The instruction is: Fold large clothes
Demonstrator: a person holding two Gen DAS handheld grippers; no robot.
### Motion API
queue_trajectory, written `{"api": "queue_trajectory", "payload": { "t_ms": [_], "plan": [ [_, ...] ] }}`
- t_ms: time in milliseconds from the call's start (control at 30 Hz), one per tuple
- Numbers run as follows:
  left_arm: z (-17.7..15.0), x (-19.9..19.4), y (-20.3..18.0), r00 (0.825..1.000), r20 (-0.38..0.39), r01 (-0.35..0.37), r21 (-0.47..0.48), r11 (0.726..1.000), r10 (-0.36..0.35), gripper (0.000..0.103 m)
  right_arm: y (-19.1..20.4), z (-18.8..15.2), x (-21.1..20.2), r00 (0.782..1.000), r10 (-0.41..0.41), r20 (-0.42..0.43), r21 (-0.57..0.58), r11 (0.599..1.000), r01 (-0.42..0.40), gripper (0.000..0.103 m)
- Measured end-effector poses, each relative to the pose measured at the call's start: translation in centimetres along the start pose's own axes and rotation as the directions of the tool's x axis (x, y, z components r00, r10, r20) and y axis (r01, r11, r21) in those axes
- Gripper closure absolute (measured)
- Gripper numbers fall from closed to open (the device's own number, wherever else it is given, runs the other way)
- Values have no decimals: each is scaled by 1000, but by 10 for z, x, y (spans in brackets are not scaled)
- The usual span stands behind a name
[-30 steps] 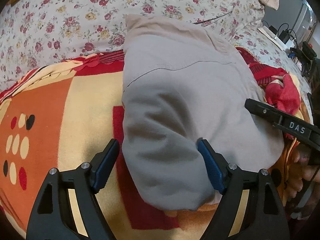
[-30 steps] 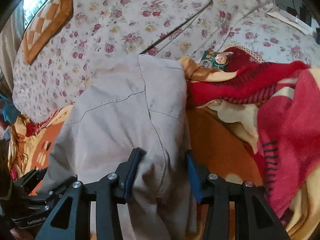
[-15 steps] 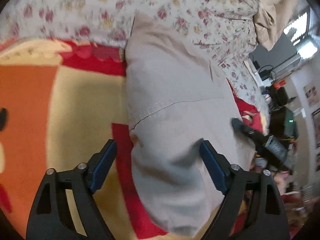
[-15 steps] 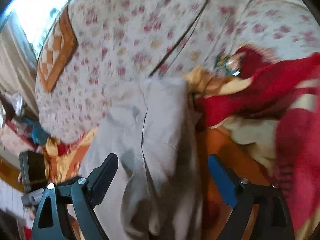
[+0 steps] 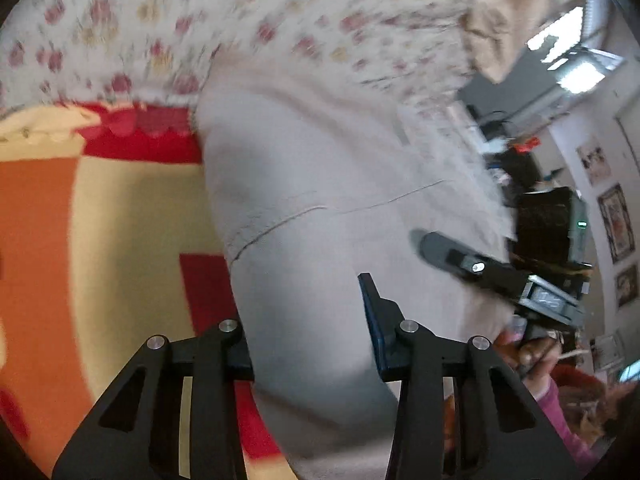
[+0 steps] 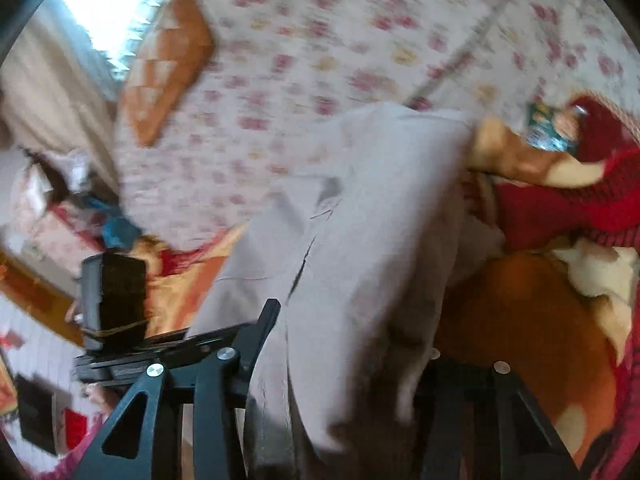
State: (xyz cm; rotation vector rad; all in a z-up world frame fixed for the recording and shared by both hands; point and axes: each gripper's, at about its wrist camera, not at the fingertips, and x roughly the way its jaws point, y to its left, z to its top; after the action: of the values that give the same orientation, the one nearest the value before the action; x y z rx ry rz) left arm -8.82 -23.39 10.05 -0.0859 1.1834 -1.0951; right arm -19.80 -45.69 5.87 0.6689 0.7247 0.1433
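— Both jaws are closing on the beige garment [image 5: 320, 200] on the blanket [image 5: 120, 240]: left hand-held gripper [image 5: 308, 344], right hand-held gripper [image 6: 344, 360].
— We risk pinching one layer; it slips.

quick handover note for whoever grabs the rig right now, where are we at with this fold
Left gripper: jaws closing on the near end of the beige garment, cloth between them.
Right gripper: jaws closing too, a bunch of the same cloth between them.
Garment lies along the orange and red blanket, far end against the floral quilt.
Done: partly folded. Left: finish the grip, make the next fold.
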Motion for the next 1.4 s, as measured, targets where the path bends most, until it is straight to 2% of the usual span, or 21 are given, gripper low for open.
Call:
{"api": "queue_trajectory", "payload": {
  "t_ms": [133,233,267,300,367,433,467,567,633,700,833,900,933,967,1000,1033,1133,1267,1333,1400],
  "plan": [
    [-42,-54,-12,998,19,-56,53,997,55,65,38,-28,-17,996,82,-27,-25,996,-82,57],
    [-85,-68,0,990,1,-138,23,990,138,65,53,-60,-12,989,128,-68,6,992,-128,54],
    [-95,-64,4,985,-17,-174,18,985,174,64,55,-73,-5,991,98,-87,-1,995,-99,46],
    [-105,-57,10,976,-41,-213,13,977,213,58,54,-81,1,993,54,-101,-13,998,-55,42],
    [-117,-51,20,965,-53,-258,-37,965,256,44,46,-94,13,987,-89,-132,-20,996,87,34],
    [-120,-61,18,956,-8,-293,-64,954,293,41,42,-97,7,986,-99,-132,20,995,102,33],
    [-120,-68,14,949,21,-313,-59,948,314,40,44,-96,-6,988,-116,-99,38,992,120,33],
    [-119,-86,-1,908,131,-394,-52,918,397,29,60,-96,-44,986,-169,4,-8,986,169,33],
    [-123,-89,-5,890,154,-429,-40,902,430,27,74,-96,-60,982,-180,52,-50,982,183,34],
    [-127,-80,-8,875,128,-467,-30,884,467,27,93,-99,-73,981,-168,98,-124,976,180,38],
    [-146,-71,-6,879,98,-467,-26,884,467,27,127,-106,-62,983,-159,91,-271,946,178,47],
    [-150,-60,-9,870,87,-486,-8,874,485,27,132,-109,-44,978,-198,69,-335,918,210,49],
    [-153,-56,-10,866,85,-494,-5,869,493,27,129,-111,-35,968,-243,66,-362,898,250,51],
    [-155,-54,-9,867,91,-491,-8,871,489,27,120,-114,-20,947,-318,55,-386,868,313,56],
    [-157,-52,-8,872,97,-481,-13,876,480,27,111,-113,-10,933,-359,31,-381,859,343,57],
    [-157,-51,-9,872,98,-480,-19,877,480,27,94,-113,2,925,-379,-21,-338,873,350,57],
    [-158,-49,-12,863,107,-494,-24,869,494,27,77,-115,-4,940,-341,-6,-275,904,326,57],
    [-156,-56,-24,830,158,-540,-16,841,535,27,93,-119,-25,923,-382,44,-303,875,376,56],
    [-156,-61,-28,821,180,-549,-17,836,542,27,102,-124,-35,913,-402,76,-308,861,405,53],
    [-156,-66,-32,809,197,-561,-17,827,553,27,110,-132,-47,911,-398,107,-293,863,412,52]
  ]
}}
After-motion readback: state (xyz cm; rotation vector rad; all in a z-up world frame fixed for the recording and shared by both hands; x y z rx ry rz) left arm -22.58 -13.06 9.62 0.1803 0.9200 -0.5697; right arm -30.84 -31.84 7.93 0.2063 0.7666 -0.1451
